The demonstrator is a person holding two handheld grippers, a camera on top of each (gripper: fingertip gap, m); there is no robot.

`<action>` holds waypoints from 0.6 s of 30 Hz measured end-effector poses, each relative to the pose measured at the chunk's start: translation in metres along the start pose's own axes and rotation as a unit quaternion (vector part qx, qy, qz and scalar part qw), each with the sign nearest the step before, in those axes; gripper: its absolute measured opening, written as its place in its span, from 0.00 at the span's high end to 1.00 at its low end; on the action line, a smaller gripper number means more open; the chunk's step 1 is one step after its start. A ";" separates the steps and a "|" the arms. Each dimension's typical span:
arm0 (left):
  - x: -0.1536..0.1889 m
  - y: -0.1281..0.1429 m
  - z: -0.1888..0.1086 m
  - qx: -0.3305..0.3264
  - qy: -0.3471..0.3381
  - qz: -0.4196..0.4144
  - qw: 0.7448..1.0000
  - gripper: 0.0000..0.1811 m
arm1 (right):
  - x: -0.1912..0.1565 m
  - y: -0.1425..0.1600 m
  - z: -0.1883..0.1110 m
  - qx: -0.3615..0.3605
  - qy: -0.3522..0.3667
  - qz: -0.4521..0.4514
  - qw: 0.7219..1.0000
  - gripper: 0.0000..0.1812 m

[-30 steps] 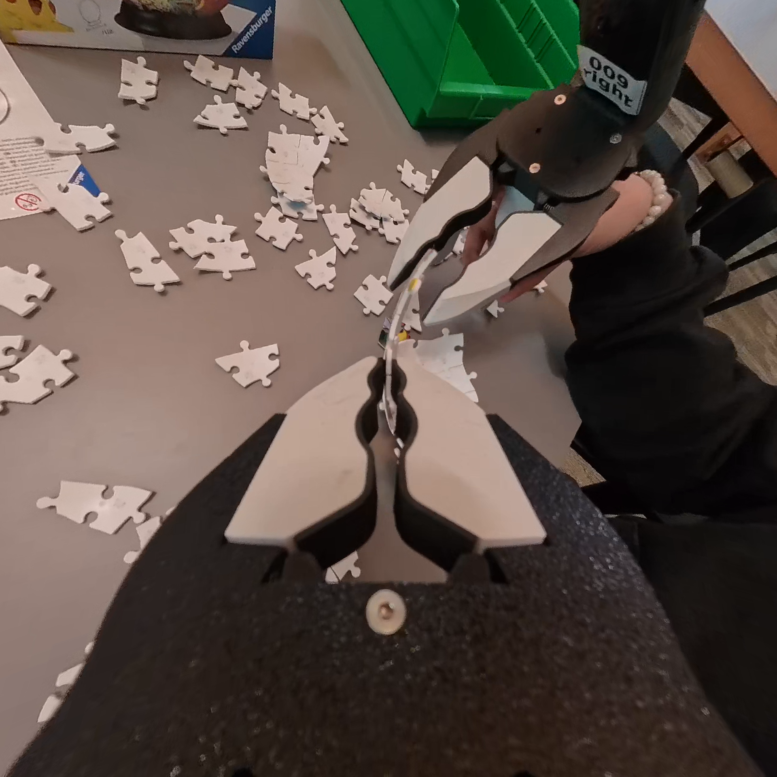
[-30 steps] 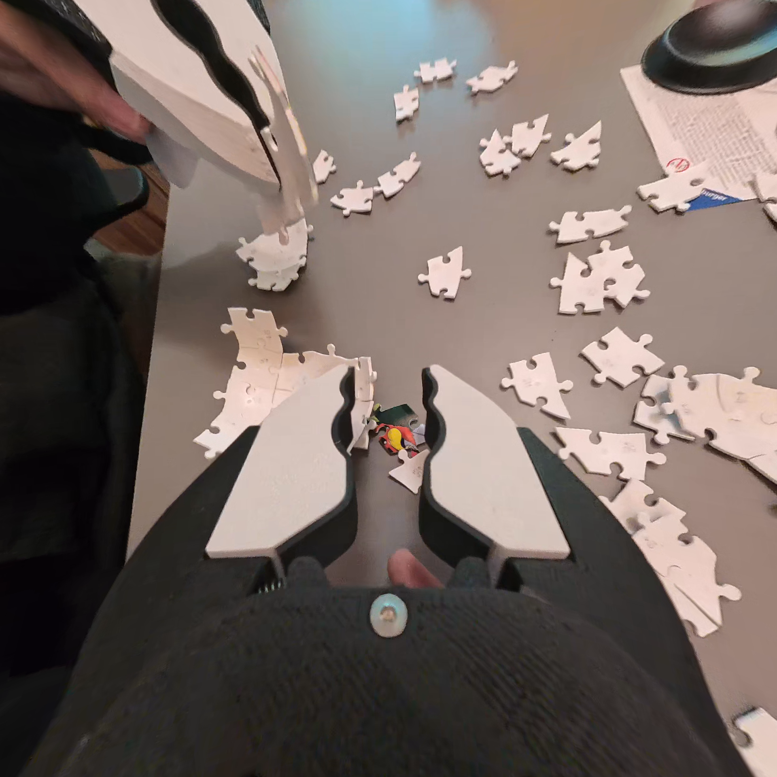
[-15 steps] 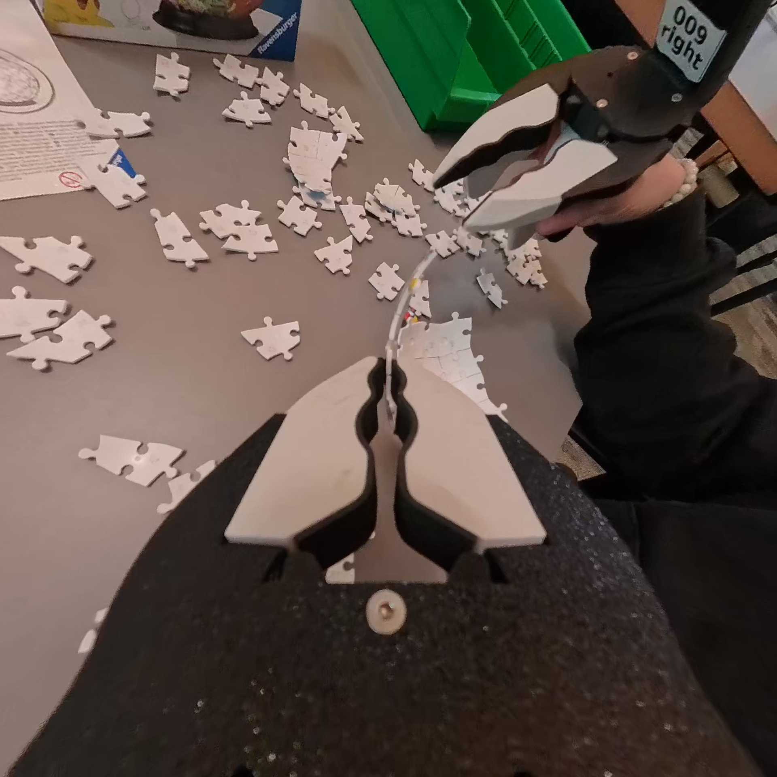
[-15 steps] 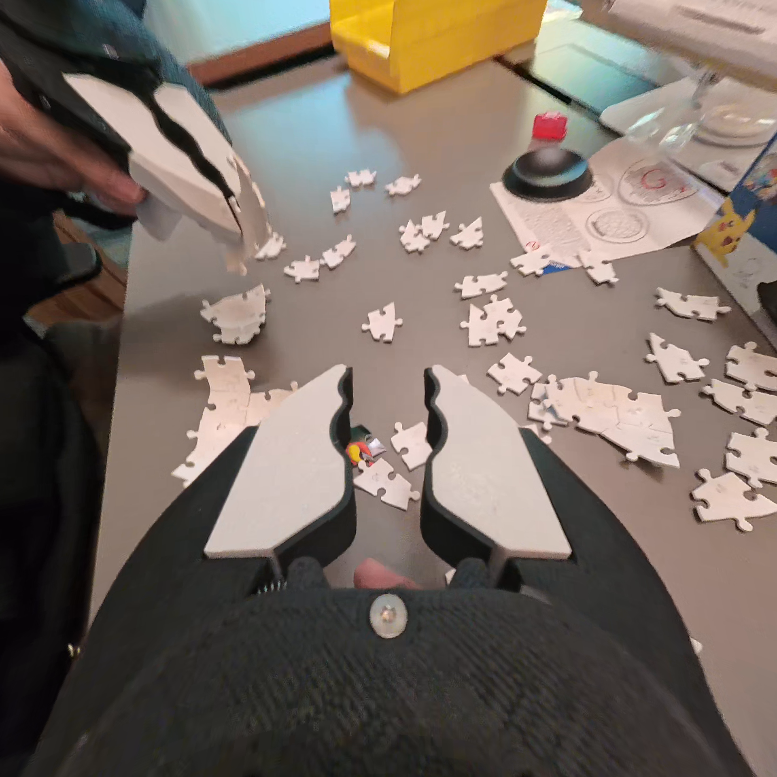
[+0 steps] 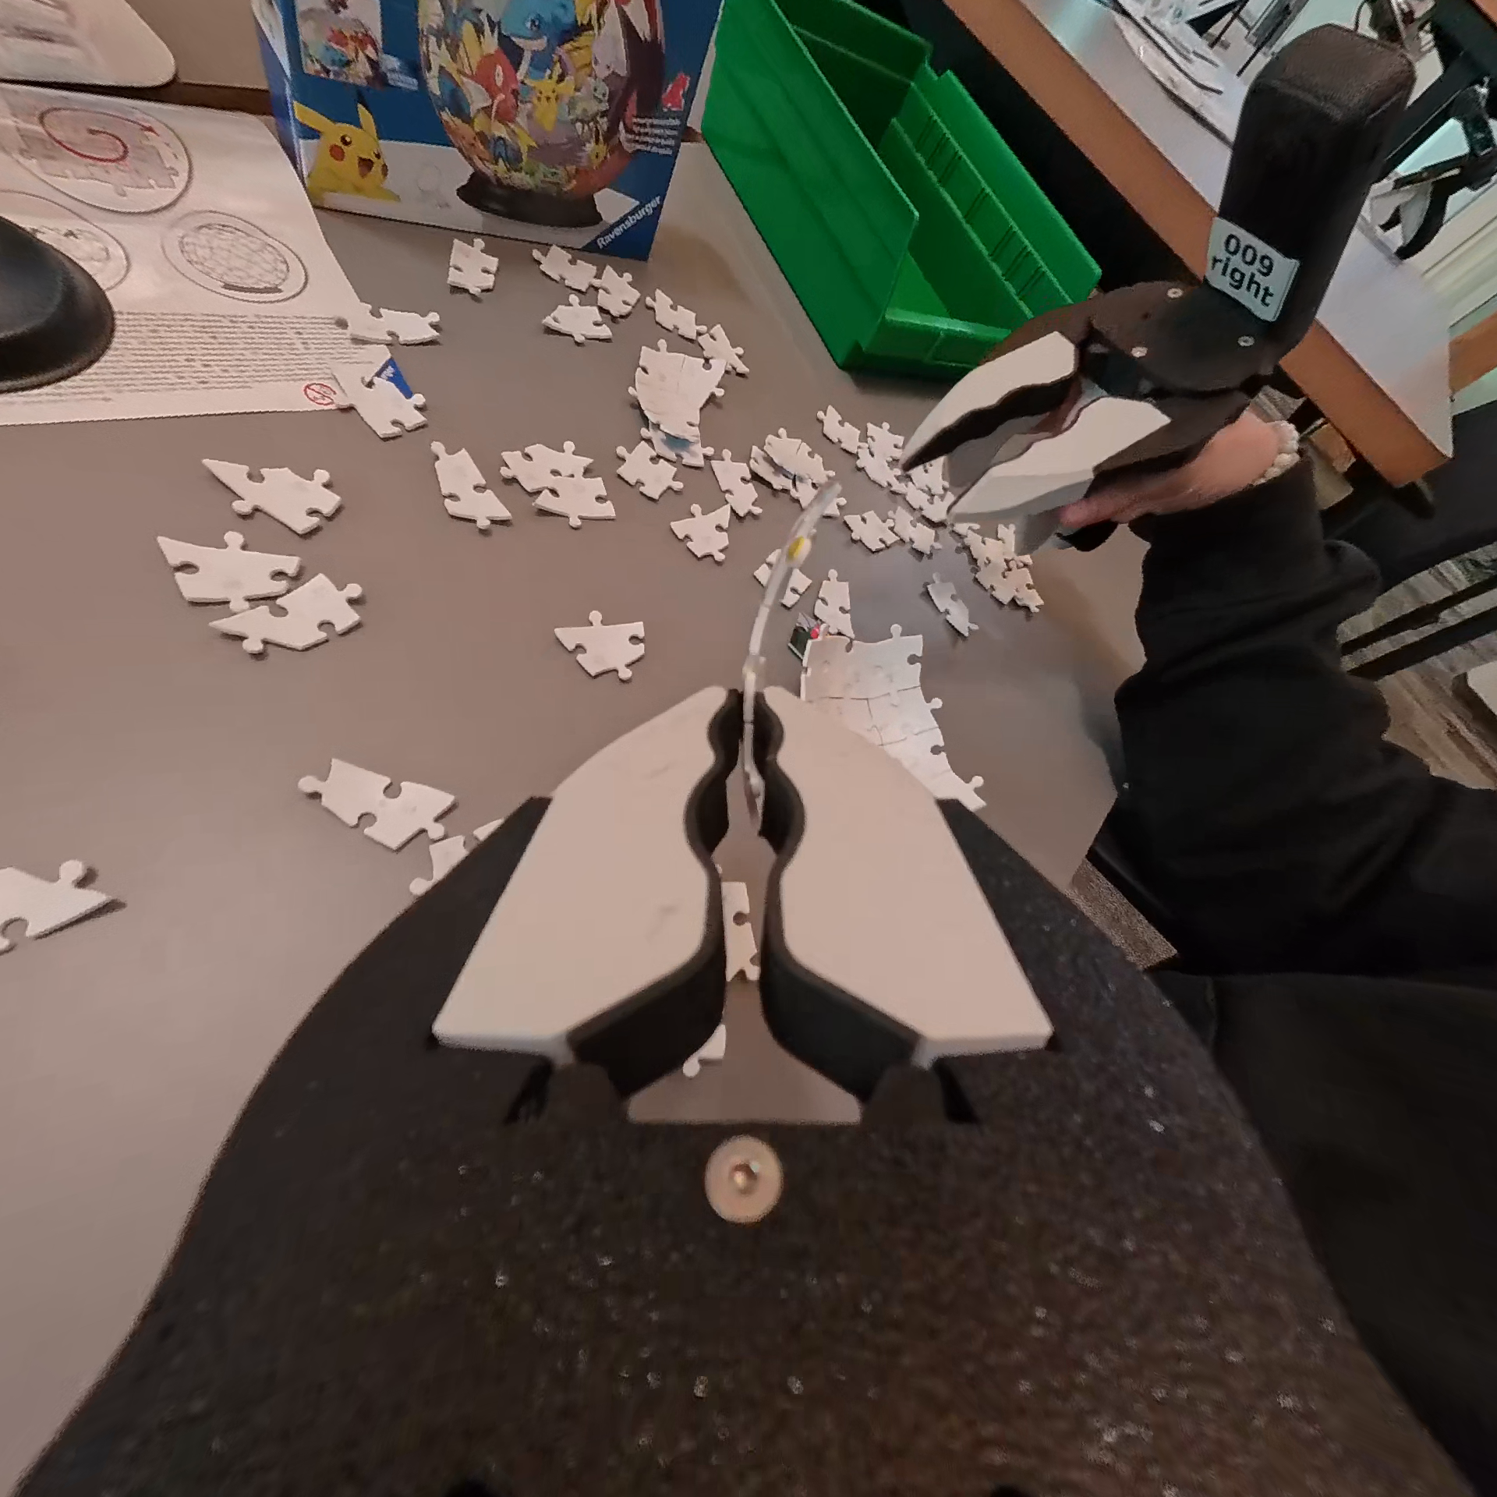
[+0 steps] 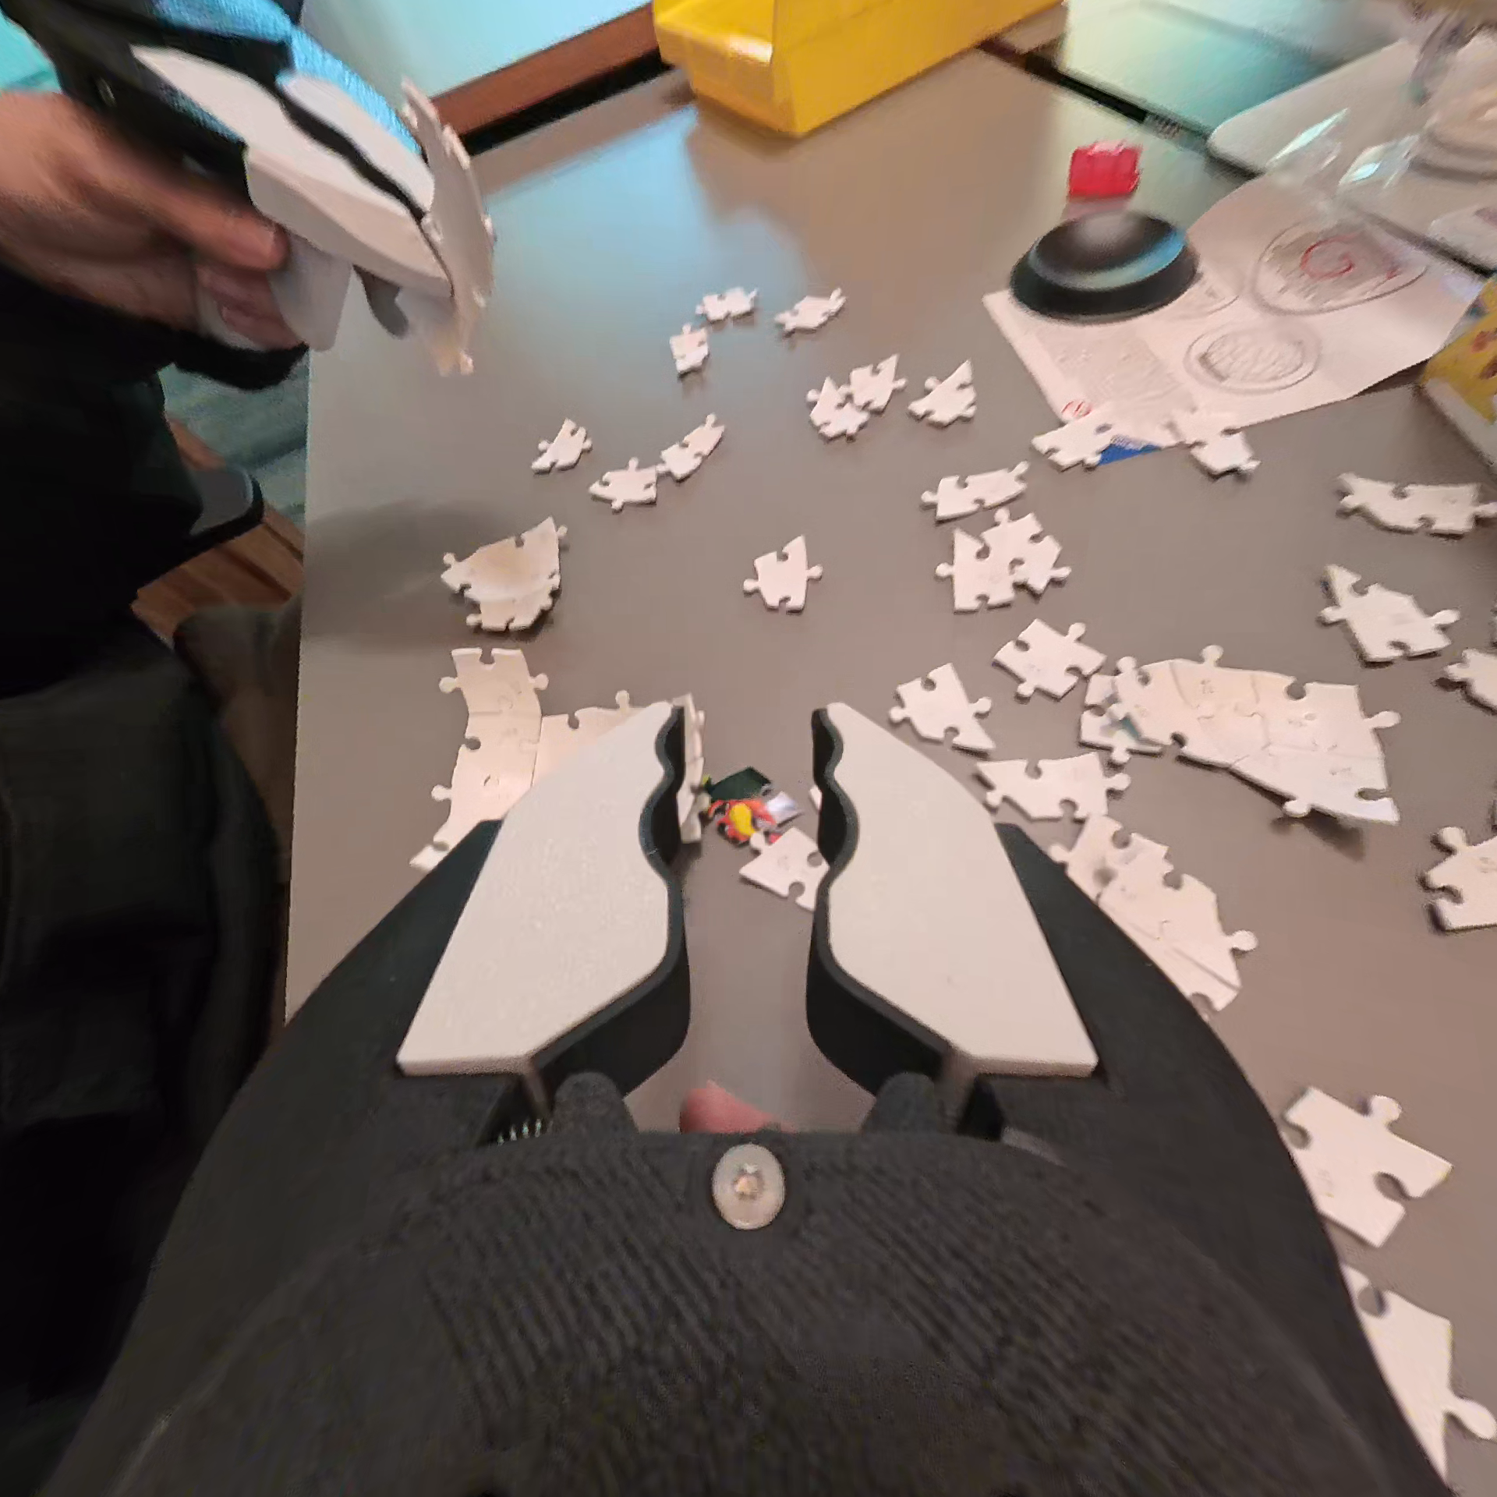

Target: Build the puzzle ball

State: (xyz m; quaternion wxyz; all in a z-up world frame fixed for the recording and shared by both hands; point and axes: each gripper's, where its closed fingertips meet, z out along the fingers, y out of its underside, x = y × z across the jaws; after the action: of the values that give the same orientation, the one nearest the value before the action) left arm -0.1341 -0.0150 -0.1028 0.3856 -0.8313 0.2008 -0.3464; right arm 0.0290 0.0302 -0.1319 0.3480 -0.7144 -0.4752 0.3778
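Left wrist view, closest to me: my left hand-held gripper (image 5: 749, 705) is clamped on a curved strip of joined pieces (image 5: 769, 616), seen edge-on, which arcs up and away above the desk (image 5: 146, 729).
Just past that strip: a flat patch of joined white pieces (image 5: 879, 705) lies on the desk near its edge.
Beyond the patch: loose white pieces (image 5: 603, 644) lie scattered face down.
Farther from the patch: my right hand-held gripper (image 5: 931, 478) hangs above the pieces, apart from the strip.
Farthest from the patch: a green bin (image 5: 850, 186), the puzzle box (image 5: 486, 121), an instruction sheet (image 5: 162, 267) and a black stand (image 5: 40, 316).
Right wrist view, closest to me: my right hand-held gripper (image 6: 741, 717) has its fingers spread with nothing between them; below the gap lies a coloured piece (image 6: 741, 810).
Left of the coloured piece: the joined patch (image 6: 502, 753).
Beyond the coloured piece: a small curved cluster (image 6: 506, 575) sits on the desk.
Far left, well above the coloured piece: the left hand-held gripper (image 6: 429, 235) holds its strip (image 6: 454, 243) in the air.
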 end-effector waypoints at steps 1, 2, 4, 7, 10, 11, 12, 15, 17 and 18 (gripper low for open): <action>0.000 0.001 0.003 -0.003 0.003 0.000 1.000 0.99 | -0.001 0.006 0.002 -0.015 -0.002 0.001 1.000 0.83; 0.001 0.003 0.005 -0.006 0.006 0.001 1.000 0.99 | -0.002 0.013 0.004 -0.033 -0.008 0.005 0.999 0.83; 0.003 0.007 0.012 -0.016 0.011 0.001 1.000 0.99 | -0.004 0.026 0.006 -0.069 -0.019 0.010 0.997 0.83; 0.002 0.012 0.019 -0.023 0.018 -0.001 1.000 0.99 | 0.003 0.031 0.005 -0.078 -0.005 0.014 0.997 0.83; 0.002 0.008 0.024 -0.009 0.031 -0.007 0.999 0.99 | 0.007 0.029 0.006 -0.060 -0.006 0.016 0.998 0.82; 0.003 0.006 0.025 0.000 0.038 -0.006 0.999 0.99 | 0.010 0.027 0.007 -0.052 0.001 0.015 0.999 0.82; 0.004 0.004 0.027 0.011 0.046 -0.003 0.999 0.99 | 0.012 0.025 0.009 -0.046 0.005 0.017 0.999 0.82; 0.006 -0.002 0.032 0.036 0.070 -0.018 0.997 0.99 | 0.008 0.017 0.017 -0.022 -0.015 0.022 0.999 0.82; 0.007 -0.005 0.033 0.045 0.082 -0.027 0.995 0.99 | 0.005 0.013 0.021 -0.008 -0.026 0.022 0.999 0.82; 0.007 -0.006 0.034 0.049 0.084 -0.026 0.995 0.99 | 0.005 0.011 0.022 -0.003 -0.027 0.018 0.999 0.82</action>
State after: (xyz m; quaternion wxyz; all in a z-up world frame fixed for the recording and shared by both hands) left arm -0.1045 0.0012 -0.1110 0.3982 -0.7847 0.1933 -0.4341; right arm 0.0159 0.0344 -0.1524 0.3259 -0.7134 -0.4729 0.4016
